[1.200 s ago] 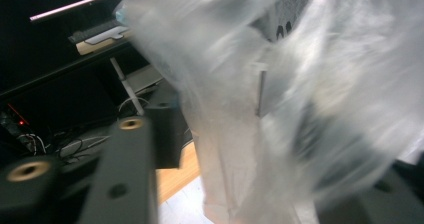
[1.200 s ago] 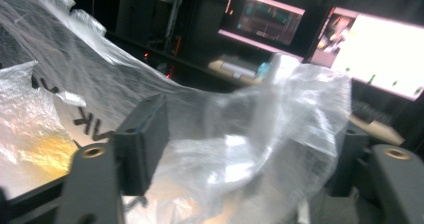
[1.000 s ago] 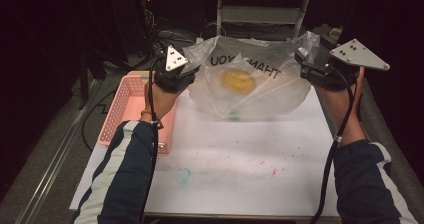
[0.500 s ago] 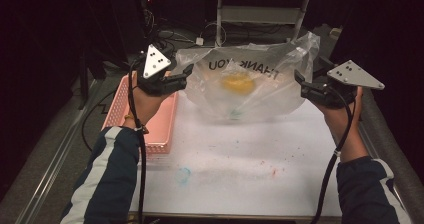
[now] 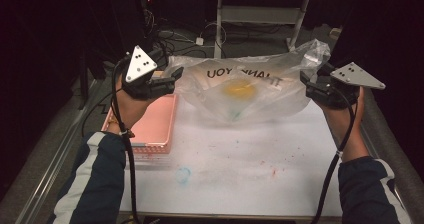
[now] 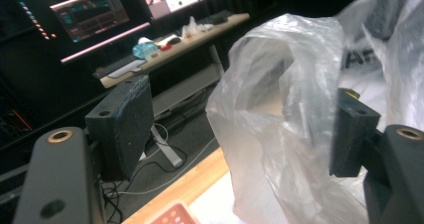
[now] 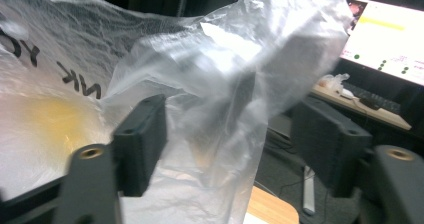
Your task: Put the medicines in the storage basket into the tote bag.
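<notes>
Two sets of fingers stand open. Our left gripper [image 5: 167,80] has let go at the bag's [image 5: 250,91] left end; our right gripper [image 5: 311,84], just closing, straddles its right handle [image 7: 220,109] unpinched. The bag lies crosswise along the table's [image 5: 240,164] far edge, a pink tray [image 5: 155,124] at the left edge, with open room nearer us.

The high view is looking down on the table [image 5: 240,174] from above, while both gripper views are closing in on the plastic bag [image 5: 240,91], sharing it.
</notes>
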Available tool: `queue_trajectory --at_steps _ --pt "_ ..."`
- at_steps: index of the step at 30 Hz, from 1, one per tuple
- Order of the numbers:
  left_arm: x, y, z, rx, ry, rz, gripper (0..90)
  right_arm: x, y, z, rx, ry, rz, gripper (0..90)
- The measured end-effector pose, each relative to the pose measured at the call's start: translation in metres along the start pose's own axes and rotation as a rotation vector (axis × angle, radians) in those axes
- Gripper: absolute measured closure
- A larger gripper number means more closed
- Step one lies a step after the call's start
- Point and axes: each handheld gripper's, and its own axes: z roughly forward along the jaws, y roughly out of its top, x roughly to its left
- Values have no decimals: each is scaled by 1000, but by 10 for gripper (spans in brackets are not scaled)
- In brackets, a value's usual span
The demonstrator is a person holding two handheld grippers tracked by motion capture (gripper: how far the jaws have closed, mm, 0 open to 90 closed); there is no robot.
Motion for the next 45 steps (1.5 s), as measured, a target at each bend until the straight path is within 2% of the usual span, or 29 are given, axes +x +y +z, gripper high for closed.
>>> queue_trajectory --at_steps 2,5,9,12,13,16,19,23,25,27,31,34,39,43,45 --pt "-2 -2 -2 0 0 6 243 0 -1 -1 5 16 -10 459" --pt "-4 0 -7 -25 -4 12 317 2 -2 -2 10 42 -32 581" --pt "-6 12 -12 -53 -40 -4 329 3 1 -4 10 67 -52 607" --pt "-10 22 -16 -74 -66 -7 327 7 4 -6 8 69 -62 547" --pt "-12 24 -17 -73 -64 4 327 8 5 -7 7 69 -68 528" --pt "-16 27 -19 -78 -74 10 312 10 6 -13 -12 62 -65 424" --pt "-20 19 -22 -72 -73 21 311 12 4 -22 -33 69 -55 341" --pt "-27 -1 -24 -37 -90 33 273 16 -4 -35 -23 107 -59 275" --pt "-27 -7 -30 -44 -95 9 272 19 -9 -43 -18 129 -67 271" --pt "-25 -6 -41 -77 -112 -24 272 21 -12 -51 -25 140 -72 266" --pt "-24 5 -59 -120 -86 -11 272 24 -11 -67 -33 166 -76 257" --pt "-26 8 -61 -102 -77 7 273 28 -4 -82 -59 192 -83 246" --pt "-32 2 -53 -58 -77 31 272 37 9 -97 -75 236 -96 225" --pt "-29 -8 -48 -42 -74 12 273 39 9 -95 -68 234 -83 241" --pt "-28 -13 -45 -21 -68 21 273 38 6 -91 -60 241 -72 242"
